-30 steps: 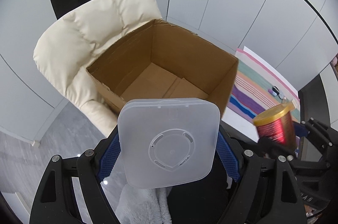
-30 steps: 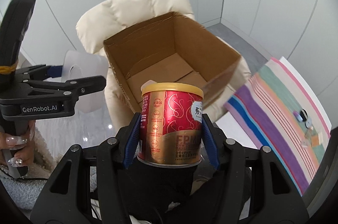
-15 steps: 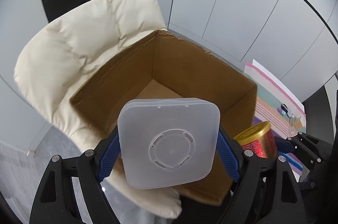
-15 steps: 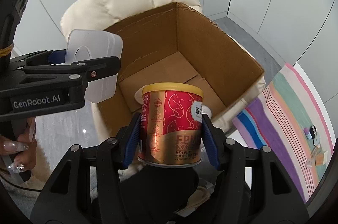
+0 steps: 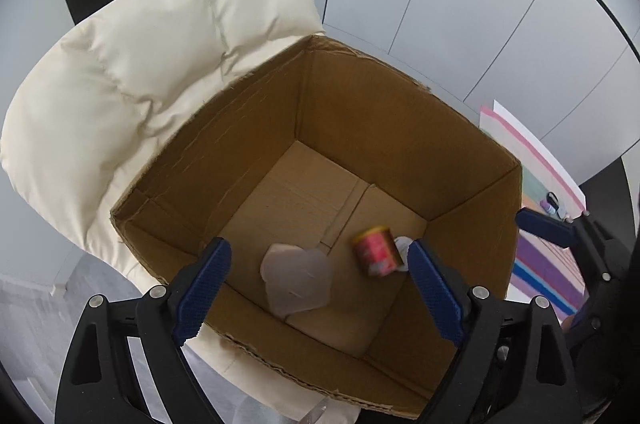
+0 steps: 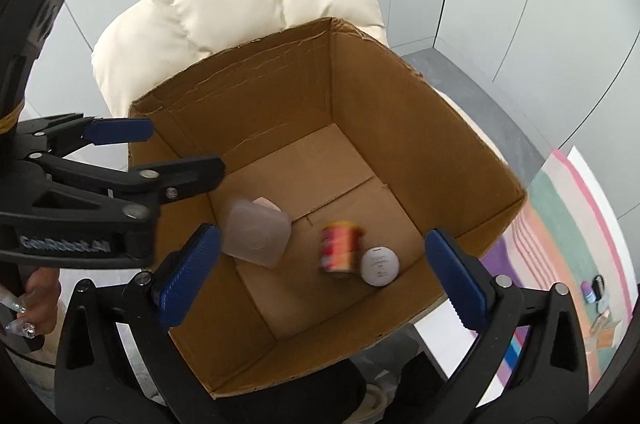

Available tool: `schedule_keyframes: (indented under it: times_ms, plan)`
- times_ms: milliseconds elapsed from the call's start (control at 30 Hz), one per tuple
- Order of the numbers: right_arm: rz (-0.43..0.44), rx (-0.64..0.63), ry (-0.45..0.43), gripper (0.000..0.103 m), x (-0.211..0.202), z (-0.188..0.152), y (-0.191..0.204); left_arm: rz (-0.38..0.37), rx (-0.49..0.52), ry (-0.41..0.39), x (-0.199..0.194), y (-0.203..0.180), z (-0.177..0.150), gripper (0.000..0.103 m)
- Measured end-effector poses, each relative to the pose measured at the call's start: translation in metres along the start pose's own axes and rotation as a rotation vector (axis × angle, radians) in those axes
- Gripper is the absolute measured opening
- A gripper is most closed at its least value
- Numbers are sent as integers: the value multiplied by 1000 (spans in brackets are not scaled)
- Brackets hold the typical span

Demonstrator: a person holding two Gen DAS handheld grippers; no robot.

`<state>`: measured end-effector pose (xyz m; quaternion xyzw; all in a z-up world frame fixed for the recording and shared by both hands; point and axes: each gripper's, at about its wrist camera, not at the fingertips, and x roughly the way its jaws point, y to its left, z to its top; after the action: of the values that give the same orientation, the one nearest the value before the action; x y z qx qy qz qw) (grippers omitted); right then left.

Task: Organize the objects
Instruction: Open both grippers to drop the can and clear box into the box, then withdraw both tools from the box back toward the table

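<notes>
1. We see the red can (image 6: 339, 249) inside the box (image 6: 404, 128), blurred, near the box's right side and just beside a white disc (image 6: 379, 266); whether it rests on the floor of the box we cannot tell.
2. In the left wrist view the can (image 5: 377, 251) appears tilted, with the disc (image 5: 402, 247) partly hidden behind it.
3. The clear lid (image 6: 256, 238) is also in the box, to the left of the can and apart from it, blurred too; a pale round shape peeks out behind its upper edge.
4. From the left wrist the lid (image 5: 298, 280) shows as a pale, smeared shape over the cardboard floor.
5. Our right gripper (image 6: 320, 276) hangs over the near edge of the box with its blue pads spread wide and nothing between them.
6. Our left gripper (image 5: 320, 284) is likewise spread wide and bare, poised above the box's near-left corner; the right wrist view shows it (image 6: 180, 152) at the left rim.
7. The box (image 5: 384, 128) sits on a cream chair (image 5: 152, 72).
8. A striped mat (image 6: 560, 208) lies to the right, with small items on it.
</notes>
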<state>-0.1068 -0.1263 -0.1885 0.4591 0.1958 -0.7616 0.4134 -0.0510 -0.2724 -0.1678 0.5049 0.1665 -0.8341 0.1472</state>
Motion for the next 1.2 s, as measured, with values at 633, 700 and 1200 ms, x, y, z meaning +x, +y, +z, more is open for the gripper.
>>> schedule_keyframes:
  times_ms: [633,700,1200]
  plan:
    - [-2,62,29,103,-1,-8,-5,-27,-13,22,-8,4,-1,92]
    - [-10,70,31,103,-5,-10,-5,-32,-17,29,-14,5,-2,92]
    - [-84,102,44,103,-55,-40,12,67,-27,39,-62,35,-53,92]
